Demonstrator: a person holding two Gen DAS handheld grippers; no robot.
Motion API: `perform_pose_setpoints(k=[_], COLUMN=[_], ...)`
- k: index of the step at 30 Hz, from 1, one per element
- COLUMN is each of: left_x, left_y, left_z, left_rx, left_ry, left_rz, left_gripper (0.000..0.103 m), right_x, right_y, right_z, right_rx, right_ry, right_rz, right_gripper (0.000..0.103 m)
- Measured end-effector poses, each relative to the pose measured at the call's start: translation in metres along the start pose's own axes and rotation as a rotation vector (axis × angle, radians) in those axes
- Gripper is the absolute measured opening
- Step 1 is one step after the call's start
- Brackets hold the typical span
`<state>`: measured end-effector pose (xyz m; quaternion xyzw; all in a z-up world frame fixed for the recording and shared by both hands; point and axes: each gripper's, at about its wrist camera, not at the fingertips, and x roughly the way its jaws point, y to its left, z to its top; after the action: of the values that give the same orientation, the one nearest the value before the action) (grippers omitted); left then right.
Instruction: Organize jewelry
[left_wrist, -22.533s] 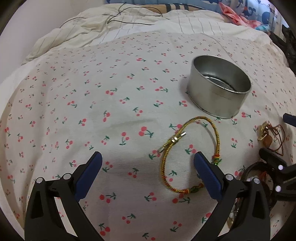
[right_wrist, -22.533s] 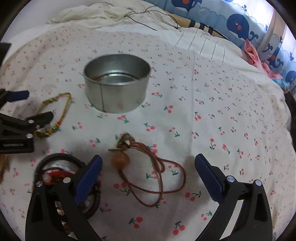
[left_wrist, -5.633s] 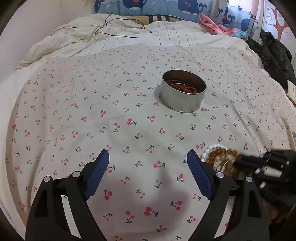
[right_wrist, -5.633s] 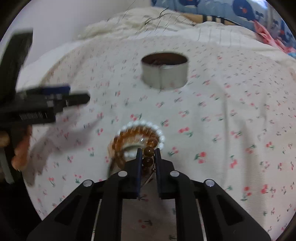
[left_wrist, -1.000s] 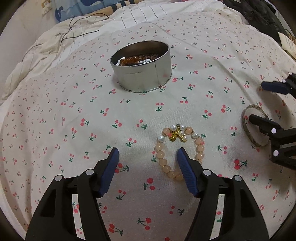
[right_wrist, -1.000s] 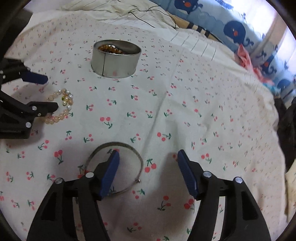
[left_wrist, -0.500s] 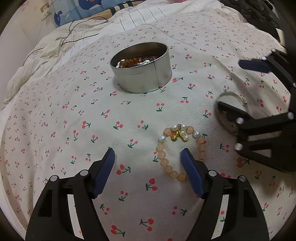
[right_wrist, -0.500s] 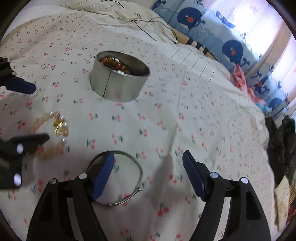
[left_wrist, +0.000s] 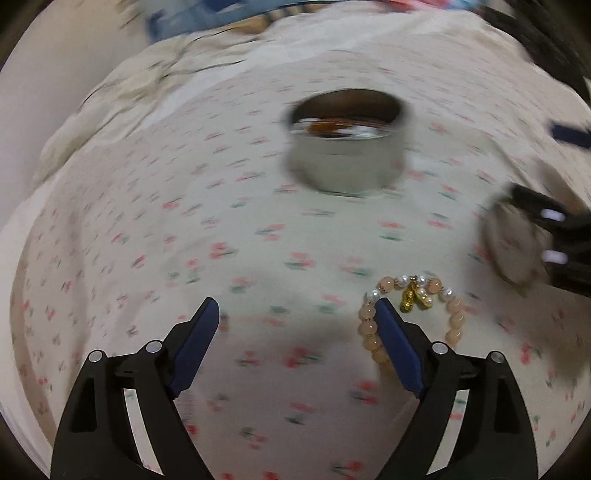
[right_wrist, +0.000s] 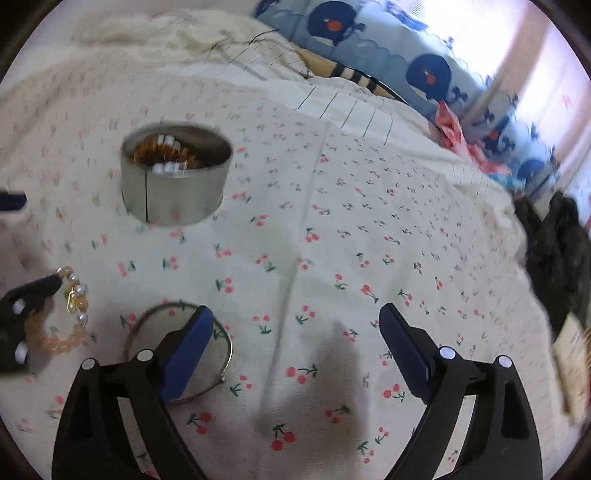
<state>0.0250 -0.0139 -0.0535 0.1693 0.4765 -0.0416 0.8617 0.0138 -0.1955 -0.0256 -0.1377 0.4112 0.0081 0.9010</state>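
Observation:
A round metal tin (left_wrist: 349, 142) holding bead bracelets stands on the cherry-print bedsheet; it also shows in the right wrist view (right_wrist: 176, 180). A peach bead bracelet (left_wrist: 453, 318) with pearls and a gold charm lies by the right finger of my open left gripper (left_wrist: 297, 326); it also shows in the right wrist view (right_wrist: 72, 310). A thin metal bangle (right_wrist: 221, 334) lies flat under the left finger of my open right gripper (right_wrist: 295, 332). The bangle is blurred in the left wrist view (left_wrist: 511, 243).
Rumpled cream bedding with a black cable (right_wrist: 236, 48) lies at the back. Whale-print pillows (right_wrist: 388, 48) and pink cloth (right_wrist: 452, 133) sit far right. Dark clothing (right_wrist: 554, 236) is at the right edge.
Both views have swung and blurred. My left gripper shifted left, so the peach bracelet now sits by its right finger. My right gripper moved right, with the bangle now under its left finger.

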Motion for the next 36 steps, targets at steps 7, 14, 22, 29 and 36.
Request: perform_pose_setpoints(k=[7,14,22,29,36], left_x=[0.013,0.011,0.006,0.015,0.009], left_y=[0.017,0.008,0.021,0.019,0.019], left_z=[-0.002,-0.005,-0.005,-0.006,-0.003], left_rx=[-0.130,-0.125,-0.174,-0.152,-0.134], left_ry=[0.075,0.055,0.053,0.066,0.039], left_rz=[-0.193,-0.242,-0.307,-0.296,-0.305], left_gripper=[0.082,0.069,0.014,0.015,0.007], right_x=[-0.022,0.004,0.011,0.013,-0.001], right_y=[-0.009,0.013,0.015,0.023,0.017], right_z=[0.001,-0.011,-0.018,-0.020,-0.015], right_rx=[0.095,0.062,0.022,-0.038,-0.008], right_ry=[-0.024,0.115,0.149,0.154,0.072], right_rz=[0.411,0.431,0.372,0.322,0.328], right_gripper=[0.087,0.075,0.014,0.014,0.003])
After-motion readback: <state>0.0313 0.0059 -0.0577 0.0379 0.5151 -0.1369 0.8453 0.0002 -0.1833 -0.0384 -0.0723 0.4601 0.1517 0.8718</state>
